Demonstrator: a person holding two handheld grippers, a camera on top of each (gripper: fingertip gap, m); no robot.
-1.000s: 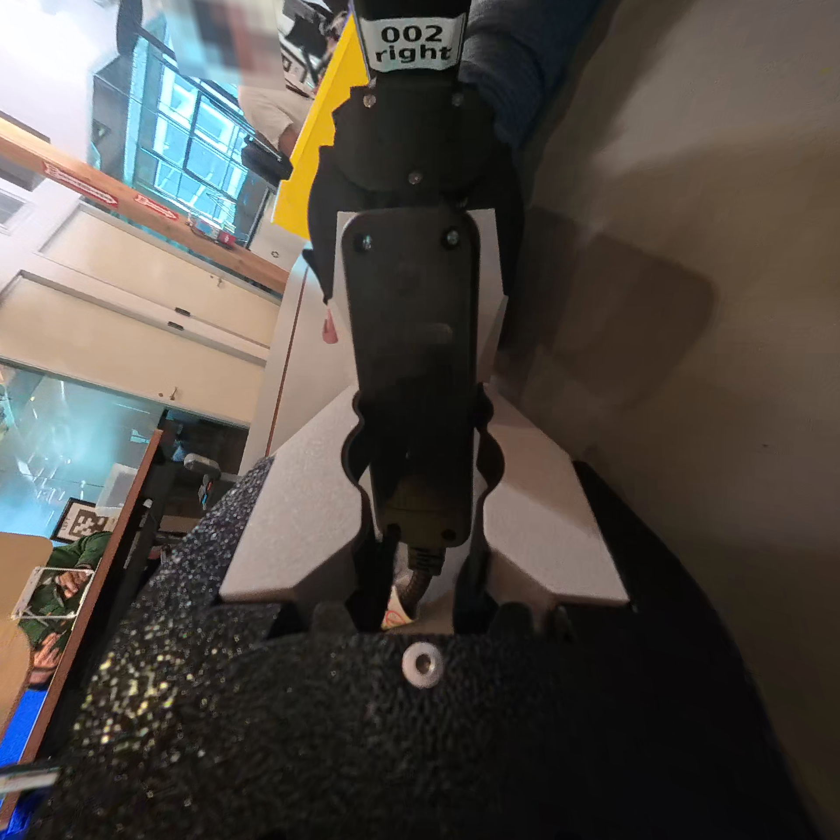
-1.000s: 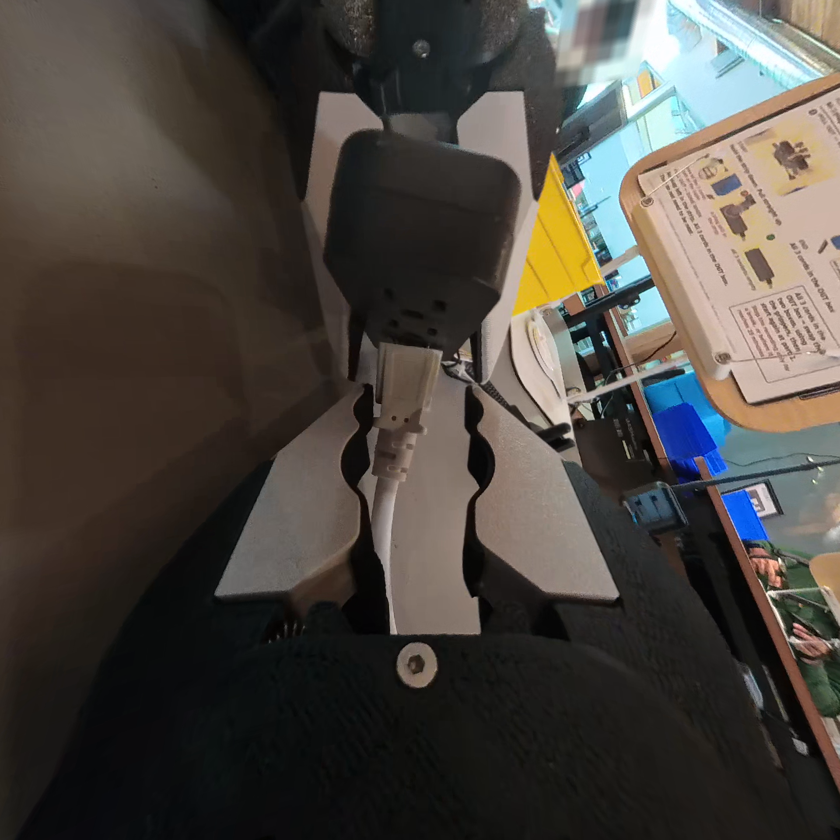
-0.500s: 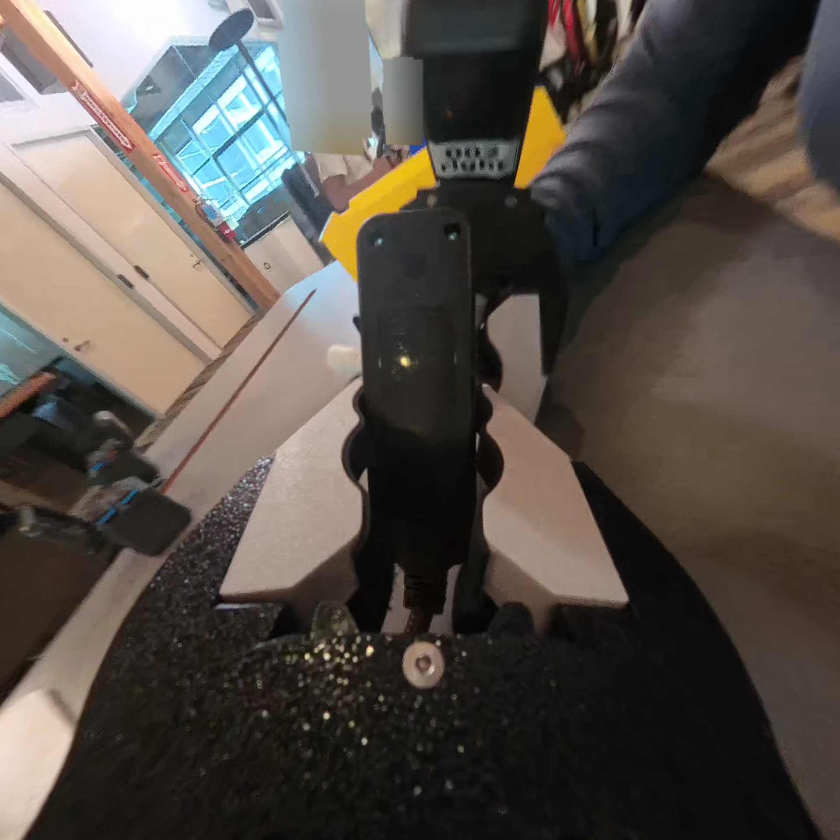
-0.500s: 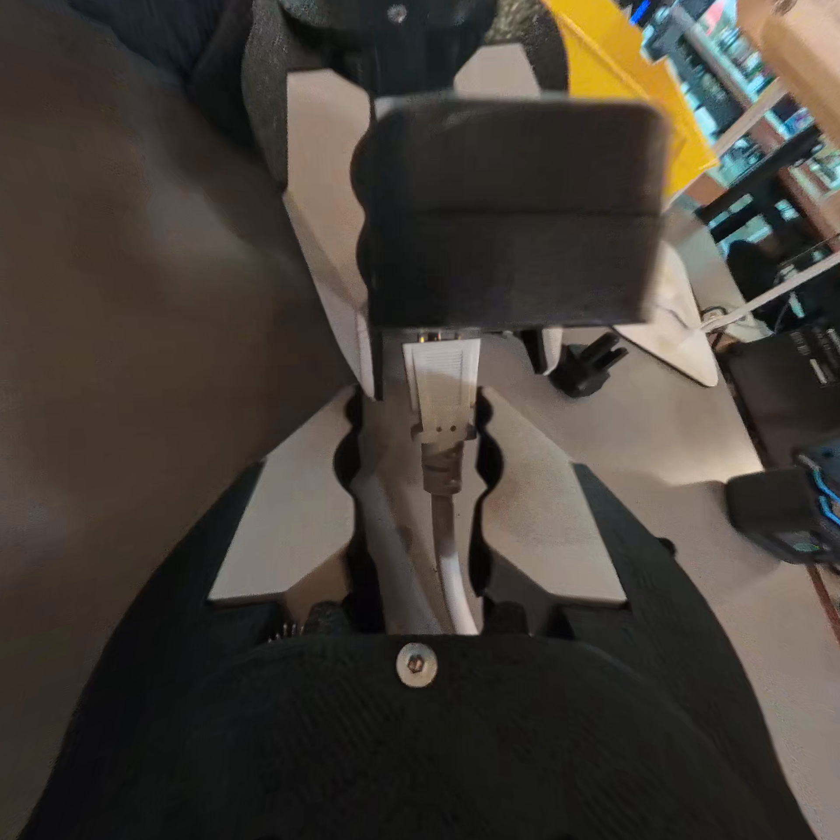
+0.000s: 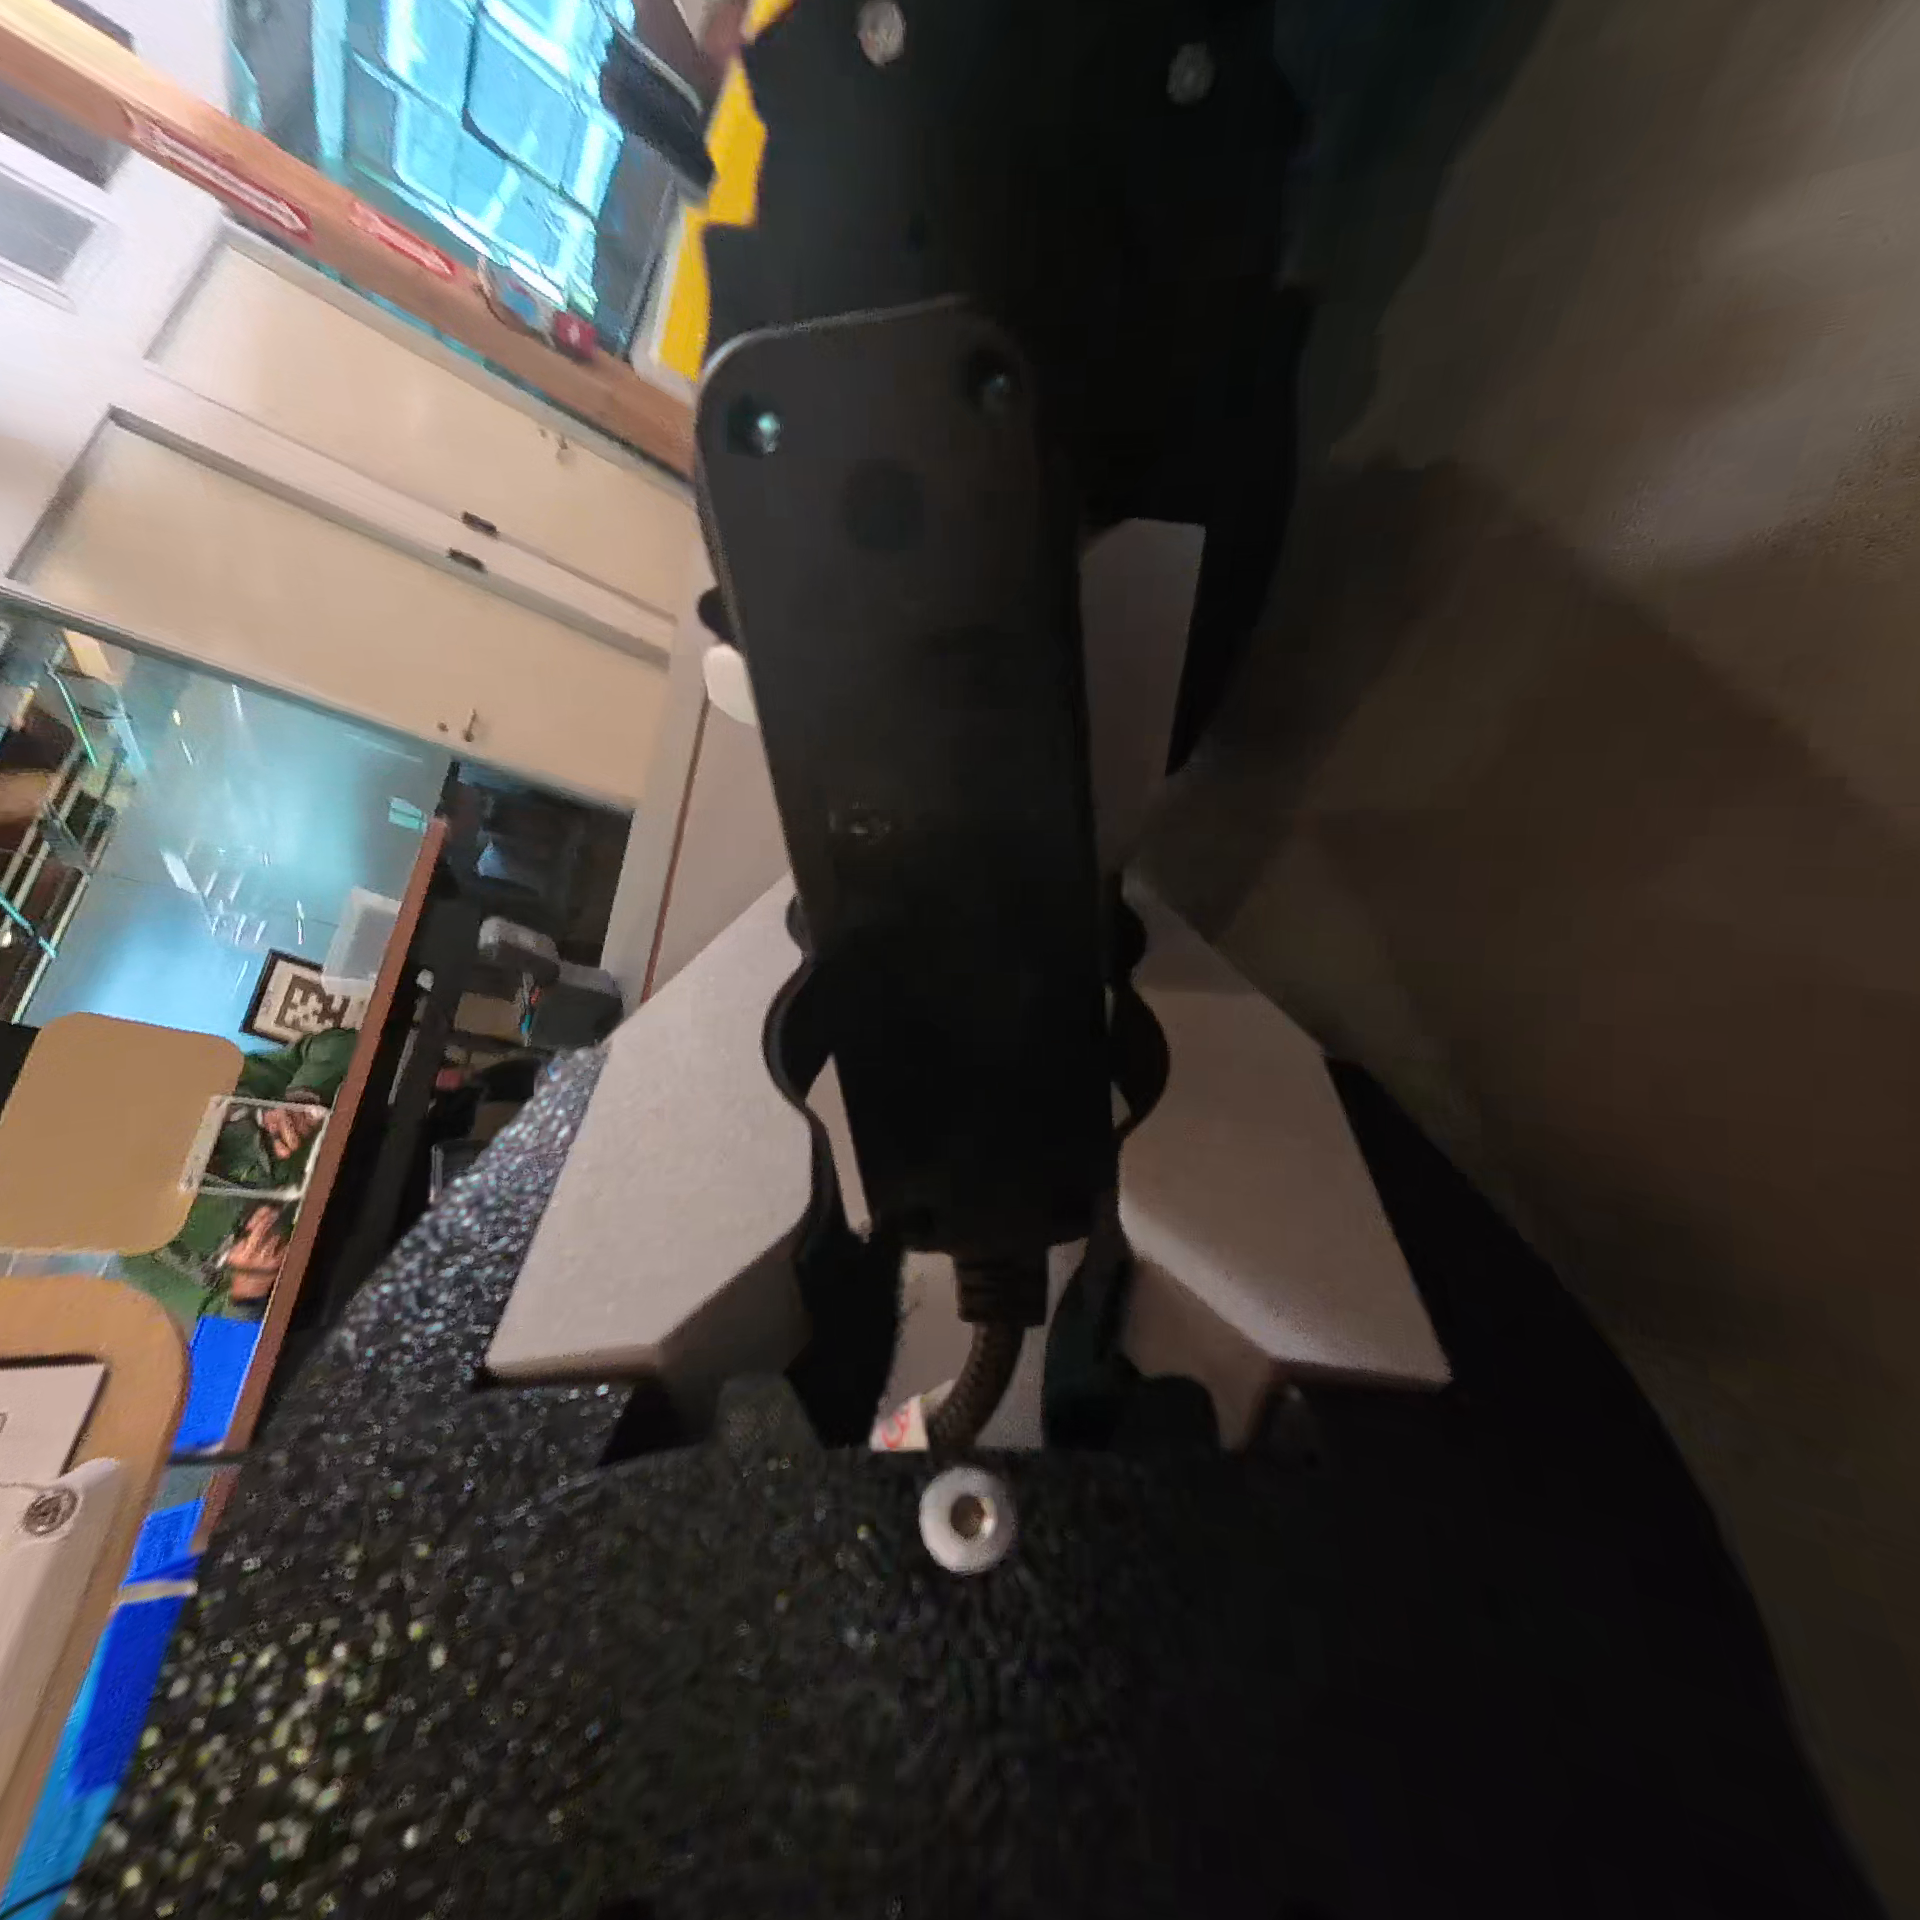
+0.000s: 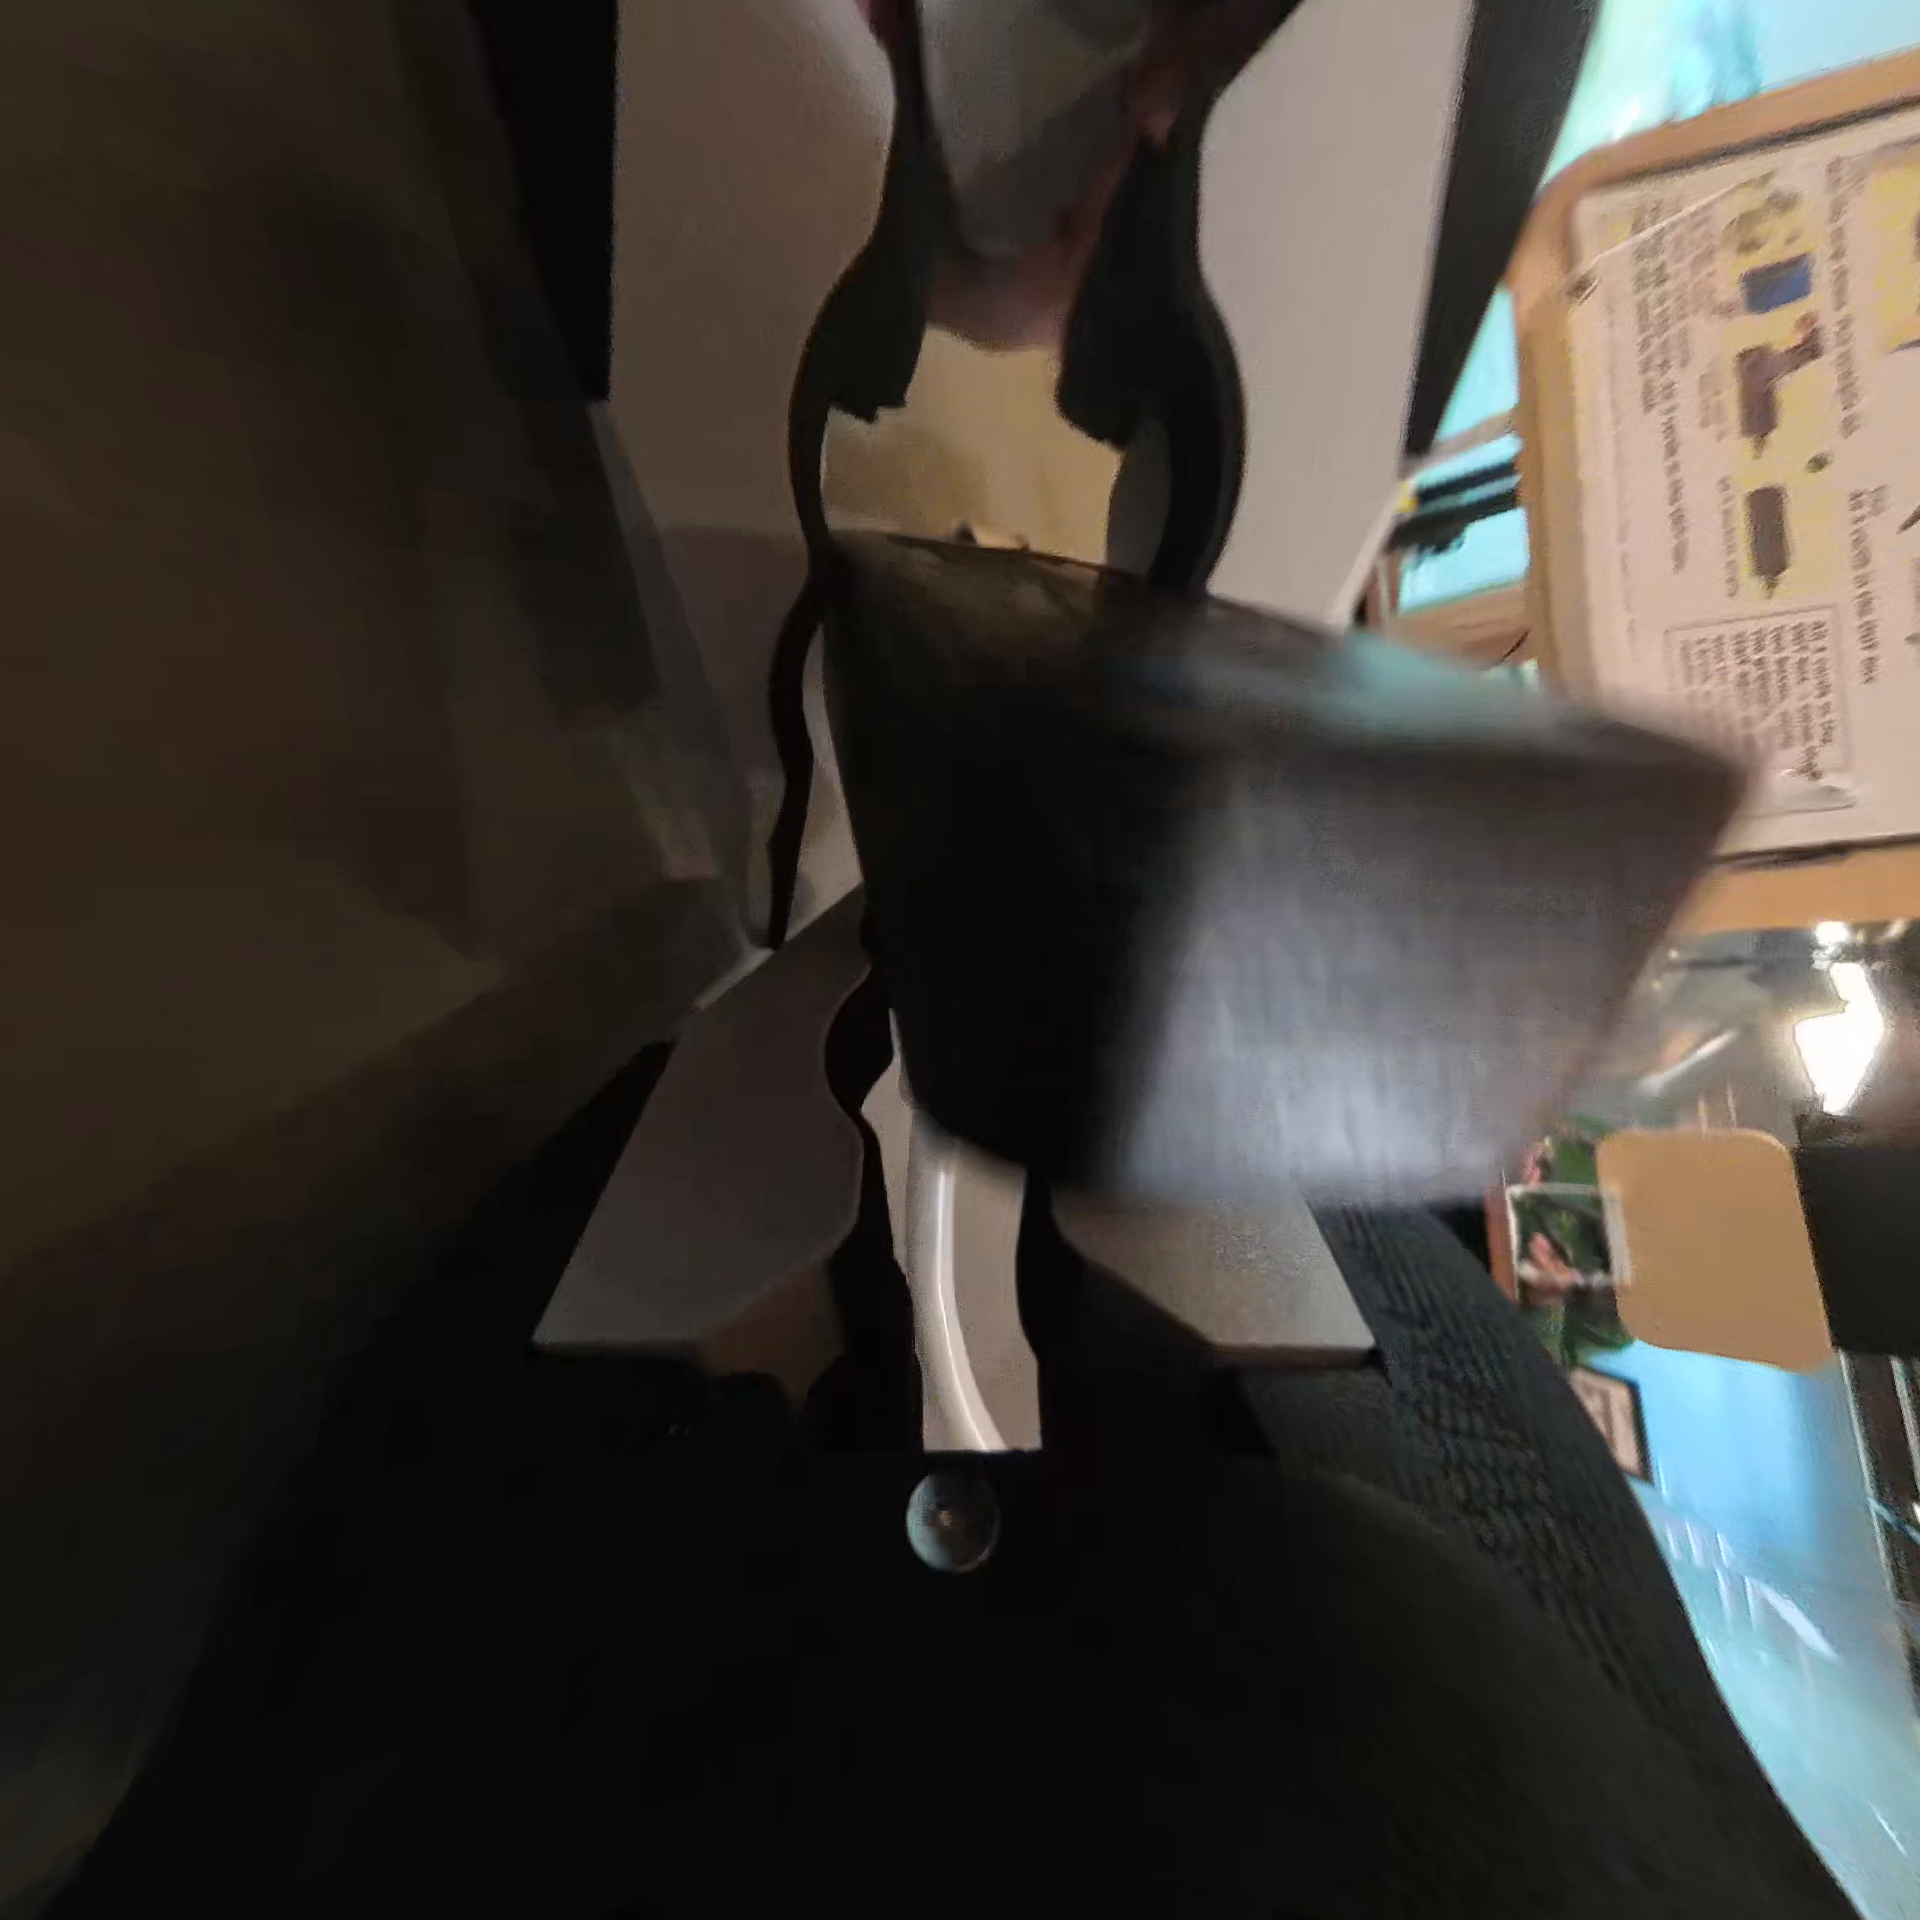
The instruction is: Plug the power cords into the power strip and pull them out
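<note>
In the left wrist view my left gripper (image 5: 961, 935) is shut on a black power strip (image 5: 904, 644). The strip's screwed back faces the camera and its braided cord (image 5: 971, 1371) runs down between the fingers. The right gripper's black body (image 5: 1039, 156) is just behind the strip's far end. In the right wrist view the power strip (image 6: 1195, 883) is blurred and very close, covering my right gripper (image 6: 966, 1039). That gripper is shut on a white cord (image 6: 951, 1299); its plug is hidden under the strip. The left gripper (image 6: 997, 499) holds the strip from the far side.
The grey tabletop (image 5: 1662, 727) fills one side of each tilted view. A yellow bin (image 5: 691, 260) sits behind the grippers. A wooden board with an instruction sheet (image 6: 1714, 468) stands at the right. Blue bins (image 5: 104, 1714) and a person in green (image 5: 270, 1143) are farther off.
Both views have rolled and the grippers have drawn closer. The strip now fills the right wrist view and hides the white plug. Both grippers keep their hold.
</note>
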